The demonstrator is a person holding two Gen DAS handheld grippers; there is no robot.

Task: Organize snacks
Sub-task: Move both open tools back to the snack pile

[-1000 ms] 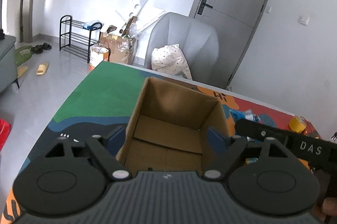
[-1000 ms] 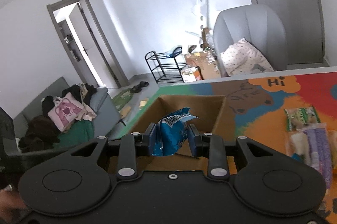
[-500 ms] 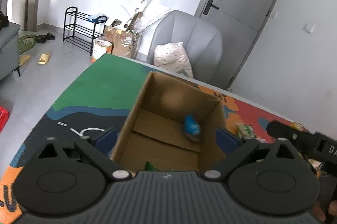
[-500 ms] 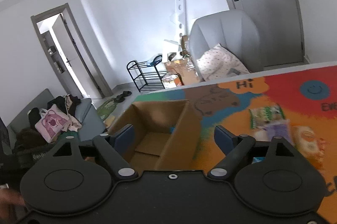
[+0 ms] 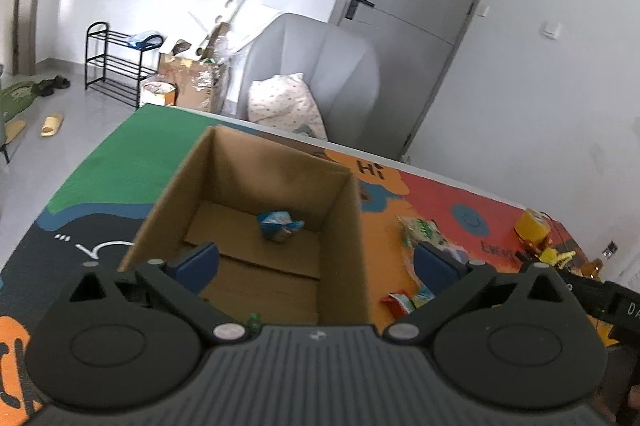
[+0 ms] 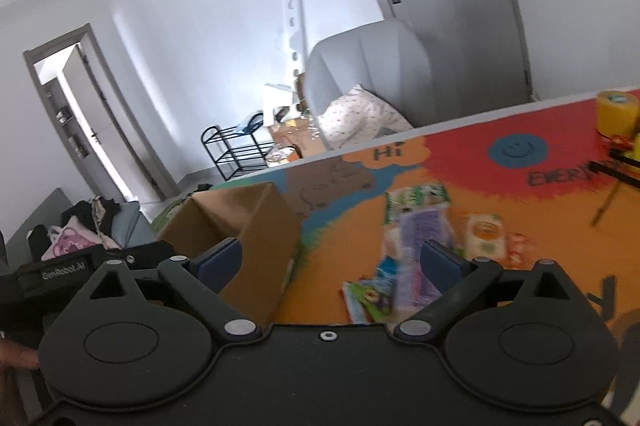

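Note:
An open cardboard box [image 5: 344, 226] stands on the colourful mat; a blue snack bag [image 5: 278, 224] lies inside on its floor. My left gripper [image 5: 316, 264] is open and empty, straddling the box's right wall from above. My right gripper [image 6: 330, 260] is open and empty, right of the box [image 6: 256, 222], above a blurred pile of snack packets [image 6: 416, 246]. The same packets show in the left wrist view [image 5: 420, 232] right of the box.
A yellow tape roll [image 6: 616, 111] and yellow items [image 5: 532, 226] sit at the mat's far right. A grey armchair with a pillow [image 5: 312, 73] stands behind the table. A shoe rack [image 5: 116, 65] and cartons stand on the floor.
My right gripper opened and dropped the blue snack bag into the box, then swung right over the snack pile. My left gripper shifted right along the box.

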